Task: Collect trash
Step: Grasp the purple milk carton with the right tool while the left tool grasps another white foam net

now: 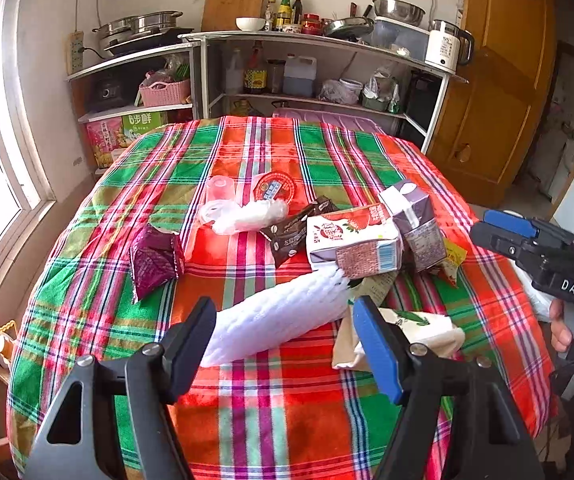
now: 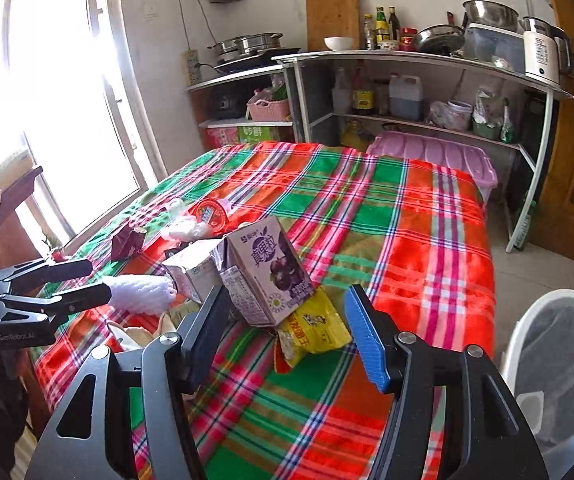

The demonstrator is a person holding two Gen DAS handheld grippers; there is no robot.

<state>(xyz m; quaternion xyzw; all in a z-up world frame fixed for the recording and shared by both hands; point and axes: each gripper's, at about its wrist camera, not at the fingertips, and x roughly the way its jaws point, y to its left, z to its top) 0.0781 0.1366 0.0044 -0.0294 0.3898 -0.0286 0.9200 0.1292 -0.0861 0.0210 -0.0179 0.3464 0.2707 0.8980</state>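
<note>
Nothing looks collected yet: the trash lies heaped mid-bench [image 1: 367,420], from the dark red packet [image 1: 155,262] through the white foam sleeve [image 1: 279,320] and strawberry milk carton [image 1: 353,244] to the purple juice carton [image 2: 267,272] and yellow wrapper [image 2: 315,330], with the bin [image 2: 527,332] waiting at right. My left gripper [image 1: 285,354] and right gripper [image 2: 285,332] both gape wide, holding nothing. "DAS" marks the right gripper's body, "GenRobot.AI" the left's; the cartons' Chinese print I can't read reliably.

A wooden cutting board [image 2: 331,16] leans against the wall at 12 o'clock. A white kettle [image 2: 543,54] stands at 2 o'clock on the shelf [image 2: 427,58].
</note>
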